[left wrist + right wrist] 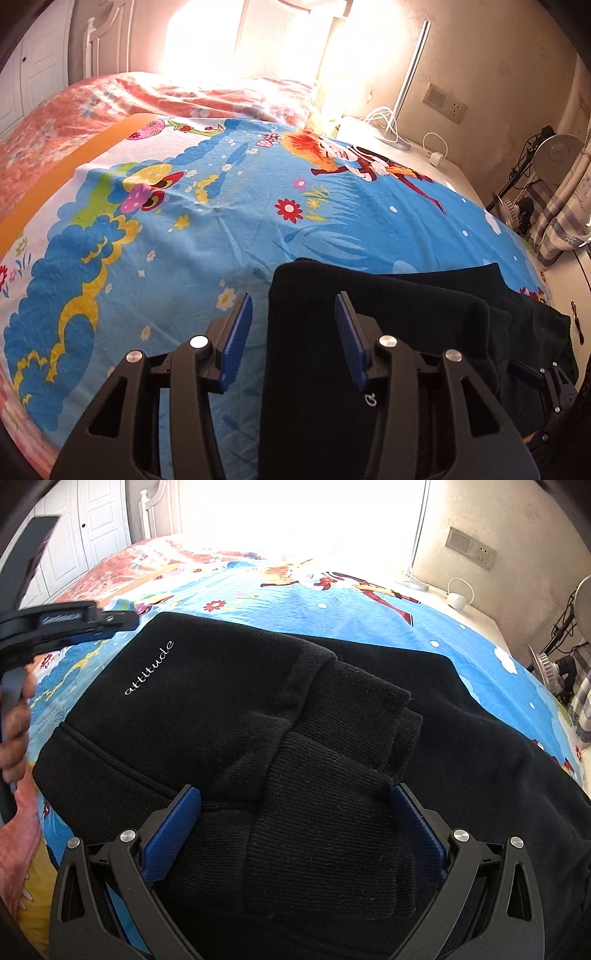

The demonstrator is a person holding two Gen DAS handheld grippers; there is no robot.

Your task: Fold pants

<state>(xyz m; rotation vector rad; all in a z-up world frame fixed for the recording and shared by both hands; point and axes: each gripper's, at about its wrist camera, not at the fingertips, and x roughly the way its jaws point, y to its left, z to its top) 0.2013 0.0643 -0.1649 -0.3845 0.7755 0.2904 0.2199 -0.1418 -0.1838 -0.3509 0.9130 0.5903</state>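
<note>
The black pants [424, 295] lie folded on the cartoon bedsheet [184, 240]. In the right wrist view the pants [221, 672] show white "attitude" lettering [149, 668] and ribbed cuffs [332, 775] folded on top. My right gripper [295, 792] stands wide open over those cuffs, its blue pads on either side of them. My left gripper [293, 297] is open above the pants' left edge and holds nothing. The same left gripper [110, 626] hangs over the pants' far left corner in the right wrist view, with a hand [14, 731] on its handle. A small part of the right gripper [528, 373] shows low right.
A red flowered quilt [55, 122] covers the far part of the bed, below a white headboard [99, 44]. A pale ledge [424, 155] along the right wall carries a charger [437, 157] and cables. A wall socket [445, 103] and a fan [557, 151] are beyond it.
</note>
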